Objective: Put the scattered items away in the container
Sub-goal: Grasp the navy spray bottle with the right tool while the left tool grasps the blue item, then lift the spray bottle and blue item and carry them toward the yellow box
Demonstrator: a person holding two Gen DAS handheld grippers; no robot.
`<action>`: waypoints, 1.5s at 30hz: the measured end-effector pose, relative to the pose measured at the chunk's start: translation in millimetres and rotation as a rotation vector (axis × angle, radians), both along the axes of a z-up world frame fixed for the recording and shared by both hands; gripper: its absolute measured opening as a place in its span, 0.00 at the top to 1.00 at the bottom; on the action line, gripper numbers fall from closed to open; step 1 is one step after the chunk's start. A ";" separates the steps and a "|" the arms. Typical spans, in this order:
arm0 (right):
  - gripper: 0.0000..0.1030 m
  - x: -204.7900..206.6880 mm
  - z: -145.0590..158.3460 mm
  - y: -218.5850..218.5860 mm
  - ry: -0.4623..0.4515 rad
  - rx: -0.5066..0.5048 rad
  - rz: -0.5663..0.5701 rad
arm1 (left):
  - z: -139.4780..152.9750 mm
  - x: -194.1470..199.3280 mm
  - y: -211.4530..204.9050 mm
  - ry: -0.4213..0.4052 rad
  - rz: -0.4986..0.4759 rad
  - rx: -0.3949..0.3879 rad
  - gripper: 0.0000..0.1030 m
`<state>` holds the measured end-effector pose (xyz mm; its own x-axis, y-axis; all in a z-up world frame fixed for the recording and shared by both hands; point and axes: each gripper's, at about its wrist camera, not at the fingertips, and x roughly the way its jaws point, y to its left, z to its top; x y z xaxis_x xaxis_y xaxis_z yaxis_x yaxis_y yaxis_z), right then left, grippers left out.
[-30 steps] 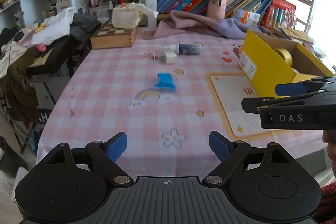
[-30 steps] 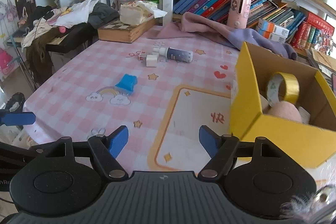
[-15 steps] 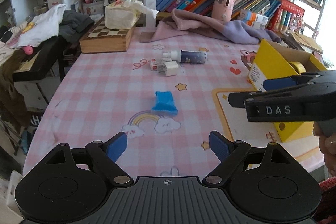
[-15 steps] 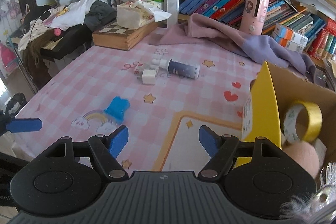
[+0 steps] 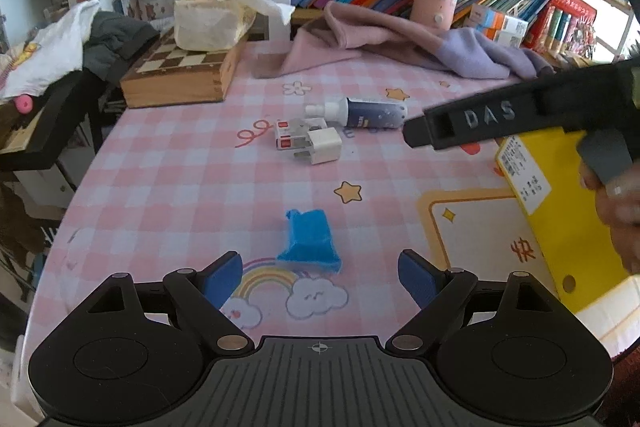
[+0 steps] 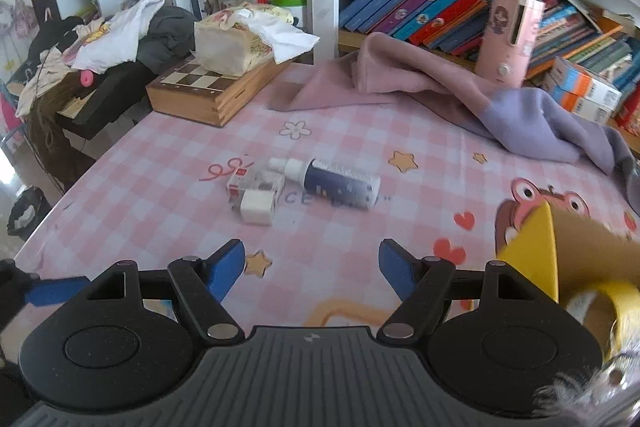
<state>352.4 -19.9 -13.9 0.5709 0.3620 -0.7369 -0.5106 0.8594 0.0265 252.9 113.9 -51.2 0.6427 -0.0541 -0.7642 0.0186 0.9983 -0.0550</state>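
Pink-checked tablecloth (image 5: 168, 187): covers the table; scattered items lie on it.
Left gripper (image 5: 320, 277): blue pads spread wide, nothing between them, held above the cloth.
Blue folded item (image 5: 310, 241): lies flat just ahead of the left gripper, beside the rainbow print, touched by neither pad.
Right gripper (image 6: 312, 265): blue pads apart, empty, over bare cloth.
Spray bottle (image 6: 336, 183): dark body, white cap, lying on its side mid-table.
White charger plug (image 6: 258, 207): just beside the bottle's cap end, against a small red-and-white box (image 6: 240, 185).
Yellow cardboard box (image 5: 560, 211): the container, at the table's right edge; a yellow tape roll (image 6: 616, 311) sits inside.
Chessboard case (image 5: 180, 75): far left corner, tissue pack (image 5: 208, 23) resting on it.
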 end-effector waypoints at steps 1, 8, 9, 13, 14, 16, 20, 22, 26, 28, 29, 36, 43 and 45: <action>0.30 6.2 -1.3 2.3 0.003 -0.012 0.012 | -2.0 3.9 -0.3 0.003 -0.002 0.002 0.16; 0.31 46.1 -13.3 20.1 -0.013 -0.116 0.143 | -17.3 28.2 4.1 0.021 0.015 0.003 0.20; 0.32 52.5 -15.8 22.0 -0.018 -0.126 0.171 | -19.5 31.3 4.9 0.027 0.019 -0.001 0.22; 0.34 77.5 -28.6 32.1 -0.048 -0.208 0.285 | -28.3 41.2 5.8 0.062 0.028 -0.013 0.36; 0.37 83.4 -32.4 34.9 -0.044 -0.227 0.315 | -30.3 42.6 5.9 0.071 0.028 -0.017 0.37; 0.42 93.3 -39.8 40.9 -0.035 -0.258 0.370 | -33.4 44.1 6.3 0.083 0.031 -0.027 0.44; 0.53 106.6 -52.5 52.4 -0.039 -0.307 0.463 | -37.5 47.5 10.5 0.105 0.046 -0.048 0.57; 0.54 111.6 -57.4 58.2 -0.039 -0.325 0.502 | -37.7 48.9 12.0 0.104 0.052 -0.051 0.62; 0.56 124.5 -67.1 68.0 -0.032 -0.344 0.538 | -38.1 51.5 13.5 0.104 0.055 -0.056 0.68; 0.59 131.1 -69.8 70.5 -0.010 -0.332 0.523 | -38.0 52.7 13.4 0.107 0.051 -0.054 0.68; 0.61 134.4 -70.0 70.2 0.007 -0.319 0.502 | -37.6 53.0 13.4 0.110 0.049 -0.054 0.69; 0.70 127.7 -62.3 48.2 0.213 -0.216 0.341 | -37.4 54.9 13.9 0.120 0.040 -0.053 0.69; 0.70 121.5 -68.0 48.7 0.196 -0.189 0.309 | -39.3 58.3 10.7 0.114 0.016 -0.029 0.70; 0.70 123.6 -68.7 49.6 0.192 -0.176 0.306 | -39.3 57.6 12.7 0.111 0.019 -0.039 0.71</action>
<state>476.0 29.6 -82.6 0.3019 0.3525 -0.8857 -0.7436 0.6685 0.0126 310.5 126.6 -90.5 0.5551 -0.0737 -0.8285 -0.0086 0.9955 -0.0942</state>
